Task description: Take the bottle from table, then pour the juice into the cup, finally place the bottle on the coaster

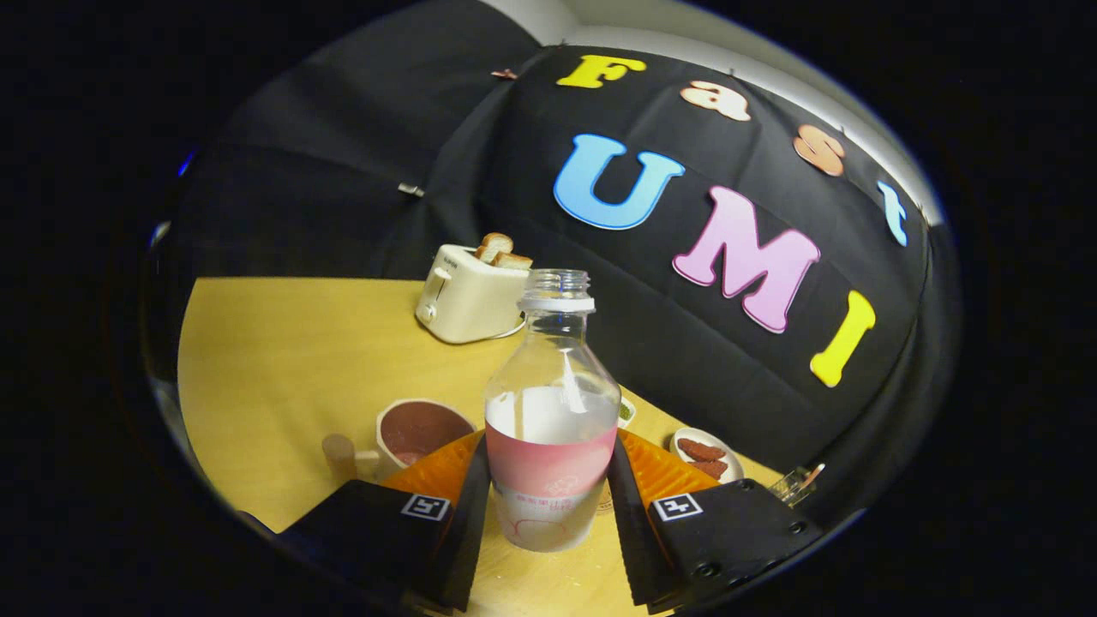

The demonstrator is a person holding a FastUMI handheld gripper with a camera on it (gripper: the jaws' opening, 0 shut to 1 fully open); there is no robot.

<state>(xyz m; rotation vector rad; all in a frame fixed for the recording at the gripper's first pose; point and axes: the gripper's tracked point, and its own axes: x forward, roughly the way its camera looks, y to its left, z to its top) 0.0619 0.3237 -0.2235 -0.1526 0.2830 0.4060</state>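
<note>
Tongs [550, 501] clamp the uncapped bottle [553, 428] upright above the worktop [291, 360], cup [422, 433] at ten o'clock.

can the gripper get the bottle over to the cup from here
Probably yes. The gripper is shut on the bottle, which is uncapped, and the cup sits just beyond the left finger with nothing between them. The toaster stands well behind.

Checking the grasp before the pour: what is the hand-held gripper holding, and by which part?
The hand-held gripper is shut on the bottle, both fingers pressing its lower body at the pink label, well below the open neck.
</note>
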